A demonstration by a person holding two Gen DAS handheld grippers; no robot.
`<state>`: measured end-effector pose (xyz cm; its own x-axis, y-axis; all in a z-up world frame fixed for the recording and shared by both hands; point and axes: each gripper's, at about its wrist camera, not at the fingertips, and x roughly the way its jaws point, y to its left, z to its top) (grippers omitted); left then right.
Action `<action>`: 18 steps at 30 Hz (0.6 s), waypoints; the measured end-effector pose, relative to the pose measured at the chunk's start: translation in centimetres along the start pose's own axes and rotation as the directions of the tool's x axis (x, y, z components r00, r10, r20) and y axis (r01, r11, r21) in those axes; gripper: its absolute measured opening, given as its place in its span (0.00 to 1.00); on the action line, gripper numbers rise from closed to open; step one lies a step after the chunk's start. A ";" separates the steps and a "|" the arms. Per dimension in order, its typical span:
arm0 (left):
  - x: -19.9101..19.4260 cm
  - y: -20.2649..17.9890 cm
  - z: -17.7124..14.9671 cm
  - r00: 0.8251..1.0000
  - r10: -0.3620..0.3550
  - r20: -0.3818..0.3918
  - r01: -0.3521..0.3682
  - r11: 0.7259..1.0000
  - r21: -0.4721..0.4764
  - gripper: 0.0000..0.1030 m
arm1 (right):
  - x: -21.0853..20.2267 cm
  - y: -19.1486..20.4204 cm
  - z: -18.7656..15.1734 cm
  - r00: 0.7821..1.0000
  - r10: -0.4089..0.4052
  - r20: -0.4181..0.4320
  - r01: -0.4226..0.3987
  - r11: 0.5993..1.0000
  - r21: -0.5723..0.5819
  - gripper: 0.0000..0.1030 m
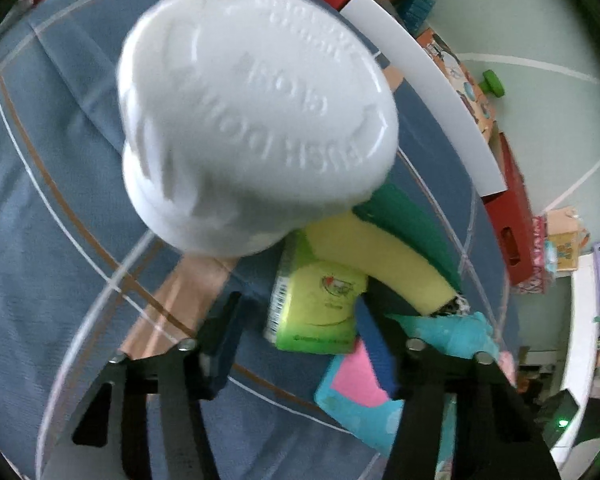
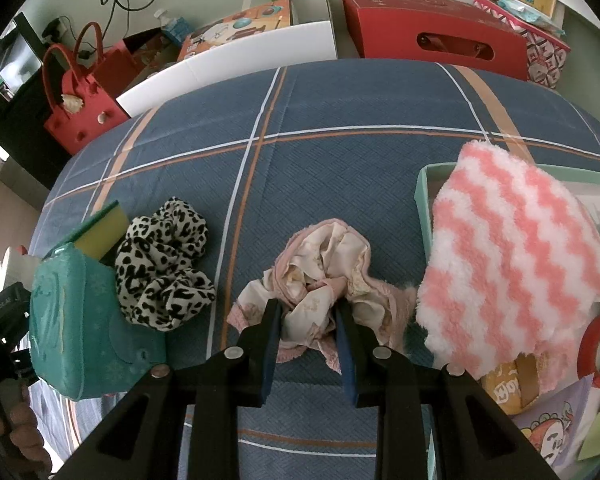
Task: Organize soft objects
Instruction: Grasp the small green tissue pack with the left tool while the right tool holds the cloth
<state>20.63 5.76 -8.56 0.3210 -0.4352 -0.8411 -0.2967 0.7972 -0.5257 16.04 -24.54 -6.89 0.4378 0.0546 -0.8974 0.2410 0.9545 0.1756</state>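
My right gripper (image 2: 308, 312) is shut on a crumpled pink and cream cloth (image 2: 324, 256) lying on the blue plaid bedspread (image 2: 340, 152). A pink and white fluffy cloth (image 2: 512, 264) drapes over the mint bin (image 2: 422, 196) to the right. A leopard-print scrunchie (image 2: 164, 260) and a yellow-green sponge (image 2: 100, 228) lie at the left by a teal pouch (image 2: 80, 320). My left gripper (image 1: 296, 320) is open above a clear round tray (image 1: 112, 276), near a green tissue pack (image 1: 320, 308) and the sponge (image 1: 384, 256). A white bottle cap (image 1: 252, 136) looms close, blurred.
Red boxes (image 2: 432, 28), a red handbag (image 2: 84, 112) and a white board (image 2: 236, 64) line the bed's far edge. A pink and teal item (image 1: 356, 388) lies under the left gripper's right finger. Toy boxes stand at the far right.
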 end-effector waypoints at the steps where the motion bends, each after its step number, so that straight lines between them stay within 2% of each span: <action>1: 0.0 0.2 -0.1 1.000 -0.014 -0.004 0.014 1.000 -0.007 0.48 | 0.0 0.0 0.0 1.000 0.000 0.000 0.000 1.000 0.001 0.27; 8: -0.6 0.5 -0.6 1.000 -0.010 0.014 0.010 1.000 -0.008 0.33 | 0.0 0.0 0.1 1.000 0.000 -0.001 0.000 1.000 0.001 0.27; 14: -1.5 -0.2 -1.4 0.999 -0.010 0.031 0.010 1.000 0.006 0.26 | -0.2 0.1 -0.1 1.000 -0.006 -0.003 0.006 1.000 0.001 0.27; 18: -2.4 -0.2 -1.6 0.999 -0.018 0.043 0.018 1.000 0.013 0.24 | -0.4 -0.1 -0.2 1.000 -0.004 -0.008 0.004 1.000 0.011 0.23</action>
<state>18.43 5.99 -6.66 0.3647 -0.4313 -0.8252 -0.2791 0.7949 -0.5387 15.63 -24.58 -6.64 0.4302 0.0529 -0.9012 0.2524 0.9514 0.1764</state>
